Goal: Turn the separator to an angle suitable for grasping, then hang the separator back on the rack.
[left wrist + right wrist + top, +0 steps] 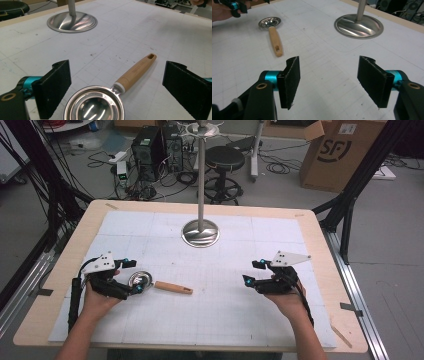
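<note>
Left gripper [115,87] fingers apart, flanking strainer [93,106]

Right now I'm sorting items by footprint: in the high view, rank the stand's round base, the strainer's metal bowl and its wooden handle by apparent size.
1. Stand's round base, clearly largest.
2. Wooden handle, longer but thin.
3. Metal bowl, partly hidden by the left gripper, so its rank against the handle is unsure.

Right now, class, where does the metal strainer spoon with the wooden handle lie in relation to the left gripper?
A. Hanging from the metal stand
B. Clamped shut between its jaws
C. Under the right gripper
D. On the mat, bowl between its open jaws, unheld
D: in the left gripper view the strainer spoon lies flat on the mat, with the left gripper jaws wide apart either side.
</note>
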`<state>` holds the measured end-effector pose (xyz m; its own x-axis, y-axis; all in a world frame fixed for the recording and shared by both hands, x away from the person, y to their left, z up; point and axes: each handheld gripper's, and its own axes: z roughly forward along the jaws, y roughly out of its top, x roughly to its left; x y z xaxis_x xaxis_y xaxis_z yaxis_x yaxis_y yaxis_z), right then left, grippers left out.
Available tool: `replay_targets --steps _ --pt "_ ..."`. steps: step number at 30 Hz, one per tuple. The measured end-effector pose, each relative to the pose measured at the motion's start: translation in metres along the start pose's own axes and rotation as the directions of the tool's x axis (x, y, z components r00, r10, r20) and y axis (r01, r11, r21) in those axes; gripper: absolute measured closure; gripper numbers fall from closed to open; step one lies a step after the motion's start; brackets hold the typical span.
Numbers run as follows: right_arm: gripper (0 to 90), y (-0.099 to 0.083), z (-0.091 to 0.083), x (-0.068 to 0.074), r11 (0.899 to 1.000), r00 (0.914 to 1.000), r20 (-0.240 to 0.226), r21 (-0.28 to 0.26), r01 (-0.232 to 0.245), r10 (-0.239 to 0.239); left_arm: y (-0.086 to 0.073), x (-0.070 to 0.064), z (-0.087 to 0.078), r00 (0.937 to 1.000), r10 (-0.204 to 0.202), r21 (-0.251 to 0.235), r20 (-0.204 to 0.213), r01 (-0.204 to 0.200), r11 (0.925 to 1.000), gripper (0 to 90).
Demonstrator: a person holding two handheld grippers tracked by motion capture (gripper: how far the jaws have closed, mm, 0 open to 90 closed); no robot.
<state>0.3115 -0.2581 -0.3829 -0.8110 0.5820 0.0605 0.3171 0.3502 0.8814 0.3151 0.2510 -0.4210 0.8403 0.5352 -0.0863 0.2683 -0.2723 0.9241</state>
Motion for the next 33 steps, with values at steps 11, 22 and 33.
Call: replay_targets --steps 11,22,33 --pt "24.6 -0.005 -0.004 -0.007 1.000 0.9993 0.032 -0.013 -0.017 0.017 0.000 -0.001 0.001 0.9999 0.004 -0.008 0.015 -0.004 1.0000 8.8" --pt "19.4 -0.011 -0.004 -0.013 0.998 0.9966 0.052 -0.034 -0.062 0.063 0.001 0.001 0.001 0.9998 0.007 -0.019 0.021 -0.006 0.9998 8.8" --pt "19.4 -0.011 -0.007 -0.014 0.998 0.9969 0.055 -0.040 -0.055 0.057 0.003 0.001 0.005 0.9996 0.018 -0.015 0.022 -0.018 0.9997 8.8"
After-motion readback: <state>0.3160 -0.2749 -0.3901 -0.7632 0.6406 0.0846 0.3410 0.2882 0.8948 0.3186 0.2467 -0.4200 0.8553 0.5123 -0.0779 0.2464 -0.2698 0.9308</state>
